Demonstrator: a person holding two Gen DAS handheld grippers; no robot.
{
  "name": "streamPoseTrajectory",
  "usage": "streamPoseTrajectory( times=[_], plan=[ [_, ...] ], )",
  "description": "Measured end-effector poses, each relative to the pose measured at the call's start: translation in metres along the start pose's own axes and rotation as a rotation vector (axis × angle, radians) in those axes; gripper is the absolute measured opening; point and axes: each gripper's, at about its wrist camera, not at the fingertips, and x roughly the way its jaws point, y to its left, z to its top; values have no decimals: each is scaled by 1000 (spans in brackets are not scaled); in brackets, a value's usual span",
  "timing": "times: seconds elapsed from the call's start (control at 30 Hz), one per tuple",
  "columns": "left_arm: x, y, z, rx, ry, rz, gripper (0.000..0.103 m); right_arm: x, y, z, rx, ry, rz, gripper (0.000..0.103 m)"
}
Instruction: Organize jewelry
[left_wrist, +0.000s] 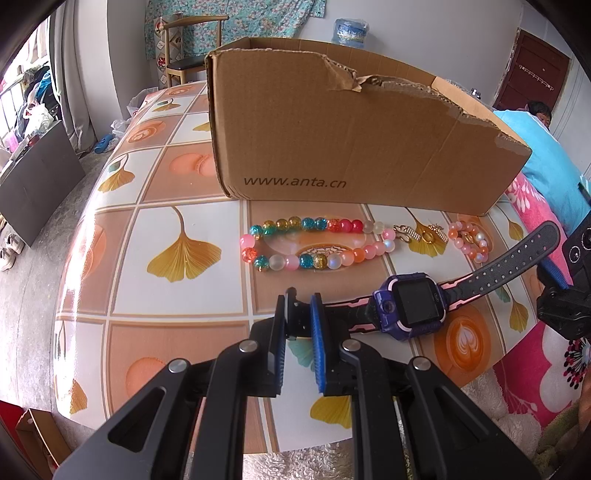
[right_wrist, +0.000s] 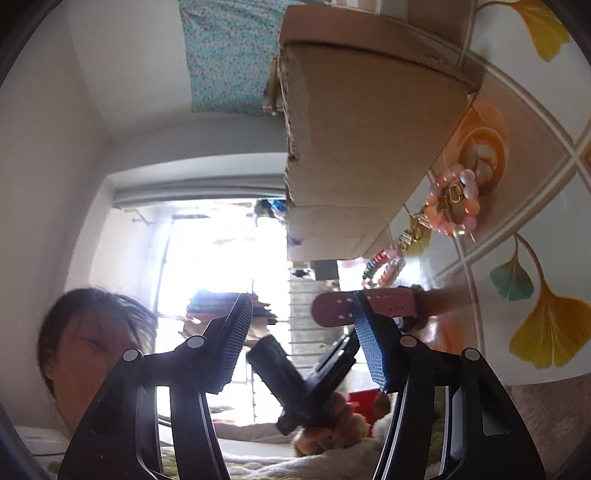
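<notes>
A purple smartwatch (left_wrist: 410, 306) with a black and pink strap lies across the patterned table (left_wrist: 177, 295). My left gripper (left_wrist: 300, 301) is shut on one end of the strap, its blue pads pressing both sides. The strap's other end (left_wrist: 543, 236) rises to the right. In the right wrist view that strap end (right_wrist: 388, 306) shows its pink underside just past one fingertip of my right gripper (right_wrist: 303, 302), which is open, with no pad pressing on it. A multicoloured bead necklace (left_wrist: 314, 240), gold charms (left_wrist: 406, 232), a gold ring (left_wrist: 428, 236) and a pink bead bracelet (left_wrist: 469, 240) lie beyond the watch.
A torn open cardboard box (left_wrist: 351, 140) stands behind the jewelry, close to it. The pink bracelet (right_wrist: 454, 199) sits beside the box wall (right_wrist: 362, 147). A person's hand (right_wrist: 328, 424) holds the other tool. A floral blanket (left_wrist: 535, 369) lies right of the table. A chair (left_wrist: 184, 48) stands far back.
</notes>
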Motion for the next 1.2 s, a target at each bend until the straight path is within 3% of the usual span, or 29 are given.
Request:
streamPoseTrajectory(
  times=[0.1, 0.2, 0.37, 0.47, 0.77, 1.0, 1.2],
  plan=[
    [0, 0, 0, 0, 0, 0, 12, 6, 2, 0, -61, -4, -143, 54],
    [0, 0, 0, -1, 0, -1, 12, 6, -4, 0, -93, -16, -256, 46],
    [-1, 0, 0, -2, -2, -1, 12, 0, -9, 1, -142, -34, -375, 18],
    [-1, 0, 0, -2, -2, -1, 12, 2, -3, -1, -209, -44, -457, 9],
    [-1, 0, 0, 1, -3, 2, 12, 13, 7, -2, -343, -70, -679, 2],
    [-1, -4, 3, 12, -4, 24, 14, 47, 27, -27, -630, -56, -935, 2],
    [-8, -12, 2, 44, -40, 53, 9, 56, 40, -41, -770, -64, -989, 1]
  ],
)
